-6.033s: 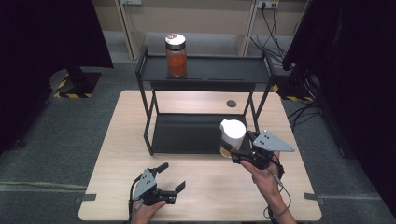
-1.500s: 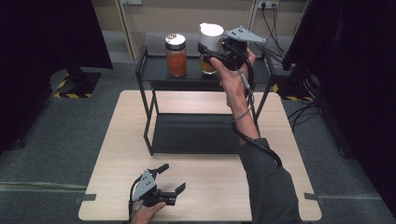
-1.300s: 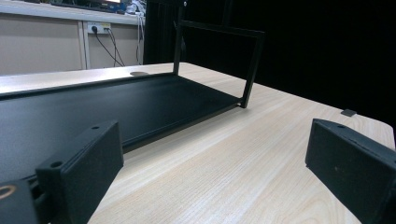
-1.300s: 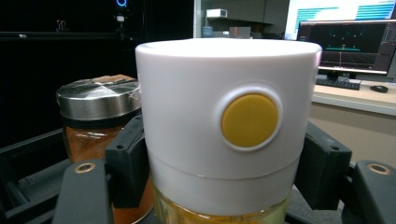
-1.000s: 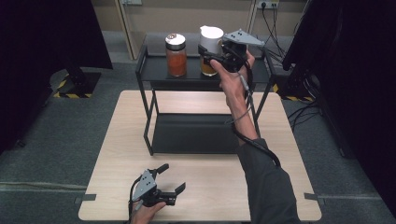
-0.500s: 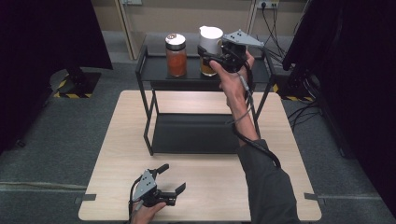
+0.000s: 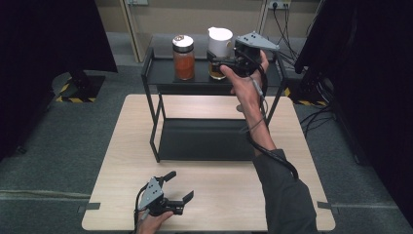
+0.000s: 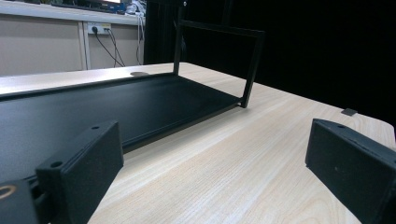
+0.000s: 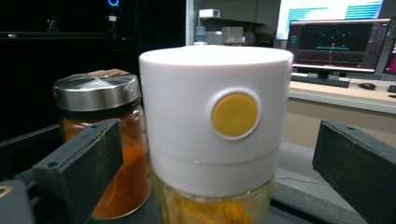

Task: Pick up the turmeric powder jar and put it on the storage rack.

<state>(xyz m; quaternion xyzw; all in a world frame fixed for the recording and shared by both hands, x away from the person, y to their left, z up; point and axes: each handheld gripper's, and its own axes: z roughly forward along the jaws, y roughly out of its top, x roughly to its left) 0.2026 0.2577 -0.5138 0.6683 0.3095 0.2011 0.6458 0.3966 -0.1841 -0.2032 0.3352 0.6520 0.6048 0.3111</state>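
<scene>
Standing apart, right gripper point(image 7: 217, 62) jaws just released unlabelled white-capped jar point(image 9: 215, 126); left gripper point(image 7: 178, 187) spread.

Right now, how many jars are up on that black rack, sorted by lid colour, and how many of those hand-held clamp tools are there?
White-lidded jar: 1
Silver-lidded jar: 1
Hand-held grippers: 2, the right gripper open around the white-lidded jar on the rack's top shelf, the left gripper open over the table
Total: 4 things
</scene>
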